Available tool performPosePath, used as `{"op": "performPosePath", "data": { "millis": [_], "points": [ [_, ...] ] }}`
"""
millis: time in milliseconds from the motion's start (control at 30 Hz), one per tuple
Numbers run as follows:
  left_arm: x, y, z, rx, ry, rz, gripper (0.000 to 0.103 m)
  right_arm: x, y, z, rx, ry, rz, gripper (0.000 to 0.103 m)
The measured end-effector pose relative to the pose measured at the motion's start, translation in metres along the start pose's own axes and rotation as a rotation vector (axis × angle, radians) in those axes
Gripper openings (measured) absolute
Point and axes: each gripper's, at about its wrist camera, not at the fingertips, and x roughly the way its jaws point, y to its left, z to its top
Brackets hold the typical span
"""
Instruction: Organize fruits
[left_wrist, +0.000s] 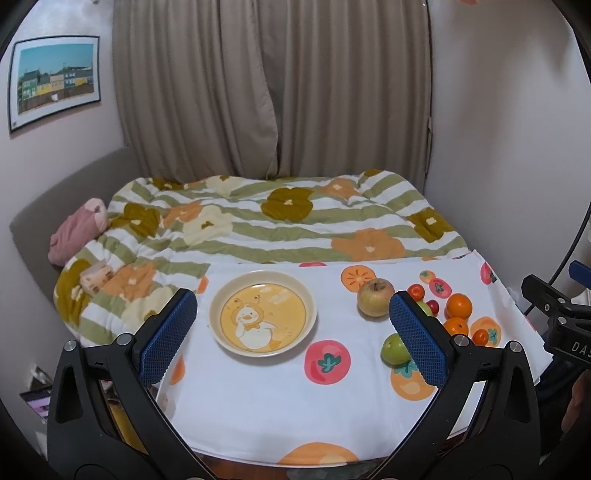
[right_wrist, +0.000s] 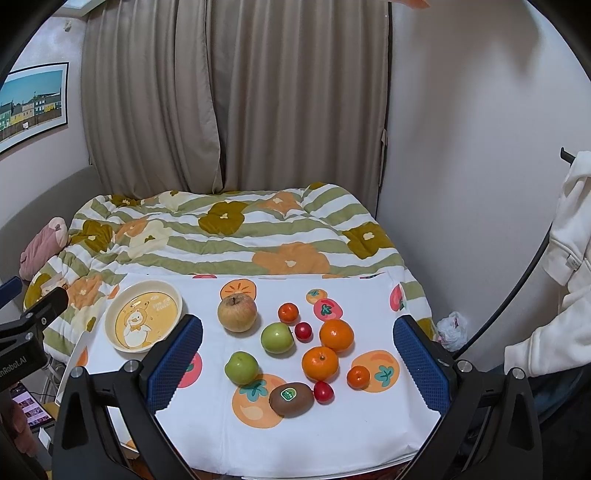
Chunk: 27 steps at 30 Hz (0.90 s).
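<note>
A cream plate (left_wrist: 221, 334) (right_wrist: 173, 291) with a yellow duck picture lies bare on the white fruit-print cloth (left_wrist: 266, 398) (right_wrist: 332, 435). Right of it lie a yellowish apple (left_wrist: 375, 297) (right_wrist: 237, 309), two green fruits (right_wrist: 277, 338) (right_wrist: 242, 367), two oranges (right_wrist: 336, 334) (right_wrist: 320, 363), a kiwi (right_wrist: 291, 399), small orange fruits (right_wrist: 288, 312) (right_wrist: 358, 377) and small red ones (right_wrist: 303, 331) (right_wrist: 323, 391). My left gripper (left_wrist: 293, 332) hovers open over the plate's near side, holding nothing. My right gripper (right_wrist: 297, 354) hangs open above the fruit cluster, likewise holding nothing.
Behind the table lies a bed with a green-striped flower quilt (left_wrist: 280, 218) (right_wrist: 236, 229) and a pink pillow (left_wrist: 79, 232). Beige curtains (left_wrist: 273, 88) and walls close the back. A white garment (right_wrist: 565, 266) hangs at the right. A phone (right_wrist: 31, 408) sits low left.
</note>
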Motion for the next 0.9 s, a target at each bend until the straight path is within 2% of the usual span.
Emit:
{"op": "performPosePath", "data": {
  "millis": [900],
  "points": [
    [-0.0041, 0.0029, 0.0032, -0.001, 0.009, 0.007, 0.103, 0.0005, -0.0013, -0.005, 0.005, 0.001, 0.002, 0.103]
  ]
}}
